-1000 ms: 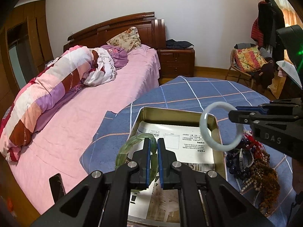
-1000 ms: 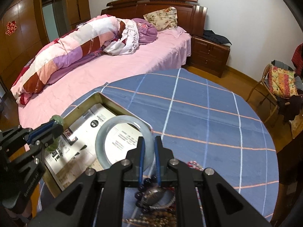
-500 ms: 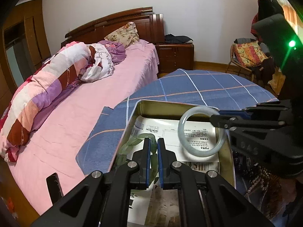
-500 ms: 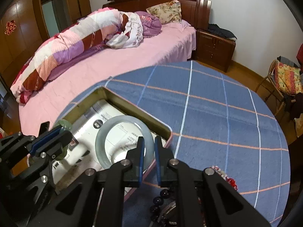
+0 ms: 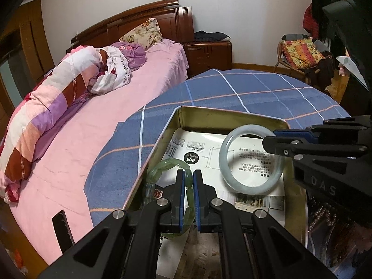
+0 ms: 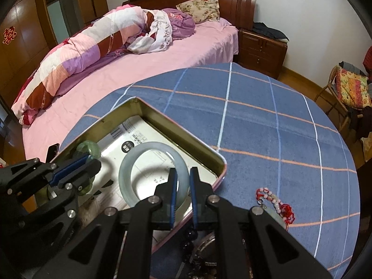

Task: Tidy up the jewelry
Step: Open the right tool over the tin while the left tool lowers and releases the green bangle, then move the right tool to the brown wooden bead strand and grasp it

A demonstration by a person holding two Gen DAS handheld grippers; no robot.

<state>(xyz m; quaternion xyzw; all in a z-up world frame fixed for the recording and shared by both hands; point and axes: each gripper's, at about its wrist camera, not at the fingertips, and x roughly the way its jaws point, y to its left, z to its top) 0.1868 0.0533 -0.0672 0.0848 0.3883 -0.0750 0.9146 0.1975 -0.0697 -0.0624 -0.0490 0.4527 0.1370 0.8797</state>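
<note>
Both grippers hang over the shallow gold metal tin (image 5: 232, 116) directly beneath: left gripper (image 5: 189, 197) clamps the translucent green link bracelet (image 5: 167, 165), right gripper (image 6: 183, 197) pinches the pale jade bangle (image 6: 148, 148).

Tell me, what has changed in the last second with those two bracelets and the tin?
Both tools moved in over the gold tin and lower. The right tool carried the pale bangle from above the bead pile to just over the paper lining. The left tool lowered the green bracelet inside the tin's left wall. Nothing was let go: both remain clamped. The tin and the bead pile stayed put.
</note>
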